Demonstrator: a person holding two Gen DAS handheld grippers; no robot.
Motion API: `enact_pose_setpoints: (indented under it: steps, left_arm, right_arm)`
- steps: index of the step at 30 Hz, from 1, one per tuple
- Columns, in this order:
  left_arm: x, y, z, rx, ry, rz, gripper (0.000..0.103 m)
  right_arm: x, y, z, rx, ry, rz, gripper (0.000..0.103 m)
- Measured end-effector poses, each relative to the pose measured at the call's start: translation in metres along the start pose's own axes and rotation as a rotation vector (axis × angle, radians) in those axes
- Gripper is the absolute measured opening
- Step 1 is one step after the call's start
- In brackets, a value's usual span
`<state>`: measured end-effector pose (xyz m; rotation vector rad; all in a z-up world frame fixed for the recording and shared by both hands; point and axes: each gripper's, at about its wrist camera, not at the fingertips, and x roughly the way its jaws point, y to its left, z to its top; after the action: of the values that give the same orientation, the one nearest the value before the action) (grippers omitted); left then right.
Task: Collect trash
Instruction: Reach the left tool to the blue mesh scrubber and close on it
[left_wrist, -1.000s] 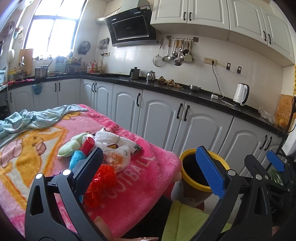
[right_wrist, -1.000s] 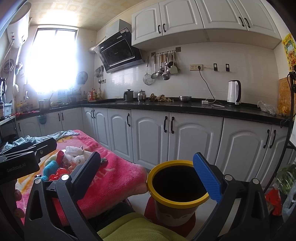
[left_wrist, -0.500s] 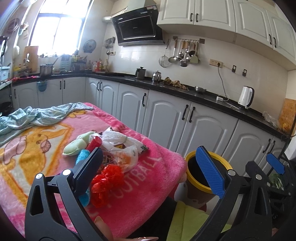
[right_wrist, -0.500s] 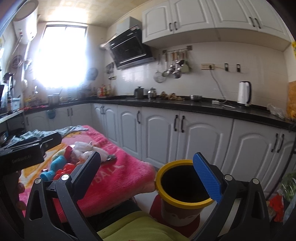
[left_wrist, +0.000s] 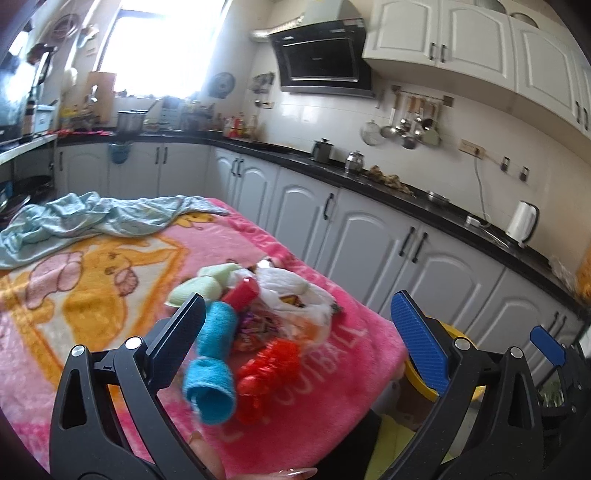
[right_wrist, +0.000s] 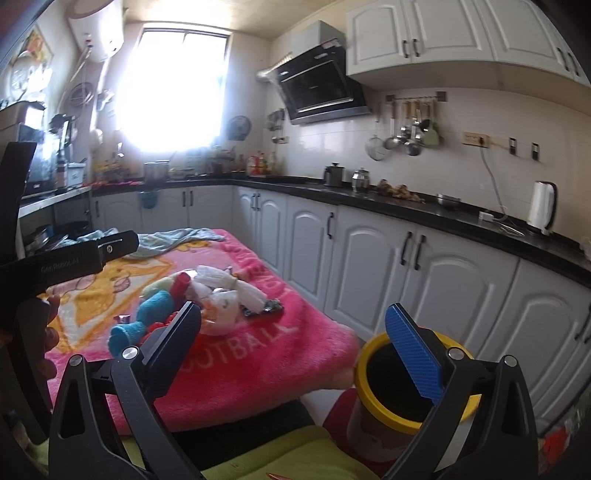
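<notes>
Kitchen cabinets (right_wrist: 436, 266): I see the white doors running well beyond both tongs, under a dark worktop.

Pink blanket (left_wrist: 325, 373): it covers the counter ahead of and below my left tongs; in the right wrist view it lies ahead and to the left of my right tongs.

Blue cloth (left_wrist: 92, 218): crumpled at the far end of the blanket, well apart from both tongs.

Bin (right_wrist: 373, 354): yellow-rimmed, dark inside, standing just off the blanket's near corner; it sits directly behind the blue pad of my right tongs, and to the right of my left tongs.

Left tongs (left_wrist: 295, 332): spread wide, pinching nothing, with the trash pile showing in the gap between the fingers.

Right tongs (right_wrist: 299, 336): spread wide, pinching nothing.

Trash pile (left_wrist: 266, 314): on the blanket just ahead of my left tongs, ahead-left of my right tongs.

White plastic bag (left_wrist: 291, 291): at the far side of the pile.

Blue roll (left_wrist: 214, 362): nearest my left tongs' left finger; I cannot tell whether they touch.

Red crinkled piece (left_wrist: 269, 373): just right of the blue roll.
</notes>
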<state>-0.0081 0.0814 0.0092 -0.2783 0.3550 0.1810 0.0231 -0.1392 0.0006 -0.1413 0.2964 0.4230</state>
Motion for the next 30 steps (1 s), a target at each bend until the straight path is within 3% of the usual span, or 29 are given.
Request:
enact_pose_setpoints:
  steps: [12, 18, 26, 30]
  left_arm:
    - [0.003, 0.043, 0.013, -0.081, 0.004, 0.062, 0.092]
    - [0.011, 0.069, 0.017, -0.118, 0.043, 0.133, 0.092]
    - [0.045, 0.101, 0.006, -0.134, 0.207, 0.172, 0.092]
    - [0.061, 0.108, 0.0, -0.15, 0.269, 0.128, 0.092]
  right_arm:
    - [0.041, 0.021, 0.026, -0.063, 0.026, 0.116, 0.097]
    - [0.064, 0.036, 0.037, -0.089, 0.043, 0.177, 0.097]
    - [0.111, 0.052, 0.041, -0.156, 0.108, 0.258, 0.097]
    - [0.15, 0.057, 0.042, -0.176, 0.202, 0.314, 0.097]
